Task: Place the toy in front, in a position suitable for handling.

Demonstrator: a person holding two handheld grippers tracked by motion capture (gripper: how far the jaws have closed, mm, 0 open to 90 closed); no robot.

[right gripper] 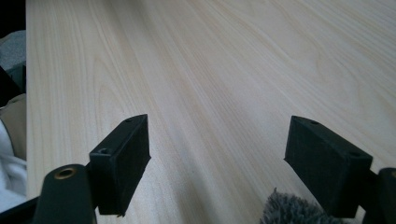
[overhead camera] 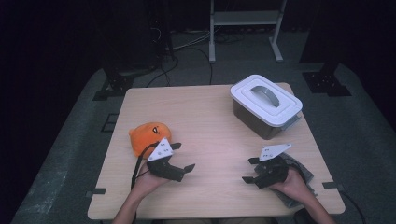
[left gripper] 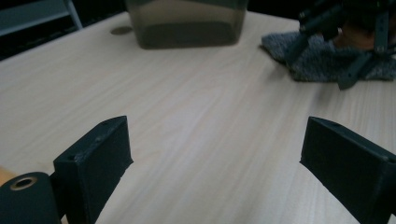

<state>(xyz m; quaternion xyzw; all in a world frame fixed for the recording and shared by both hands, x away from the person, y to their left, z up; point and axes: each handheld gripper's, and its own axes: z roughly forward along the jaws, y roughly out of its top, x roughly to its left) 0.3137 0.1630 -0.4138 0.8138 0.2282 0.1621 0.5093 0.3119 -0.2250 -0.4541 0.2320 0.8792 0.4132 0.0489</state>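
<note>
Resting low over the wooden table (overhead camera: 210, 121), the left gripper (overhead camera: 180, 169) and the right gripper (overhead camera: 251, 177) both stand with their jaws wide apart and nothing between them; each gripper view shows bare wood grain in the gap. The two point inward, toward each other, which reads as a ready pose before any grasp.

Just behind the left gripper, almost touching its grey plate, lies an orange plush toy (overhead camera: 148, 135), close enough to be taken with a short turn of the hand. Under and beside the right gripper sits a grey fuzzy cloth (overhead camera: 303, 175) (a tuft of it pokes up by that gripper's far jaw (right gripper: 289, 209)); the hand holding the gripper seems to rest on it. Ahead of the right gripper, well apart, stands a grey storage box (overhead camera: 264, 116) with its white lid (overhead camera: 266, 99) shut and the handle folded flat, so the lid would have to come off before anything goes in.

No brand, label or writing can be read on any of these things.
</note>
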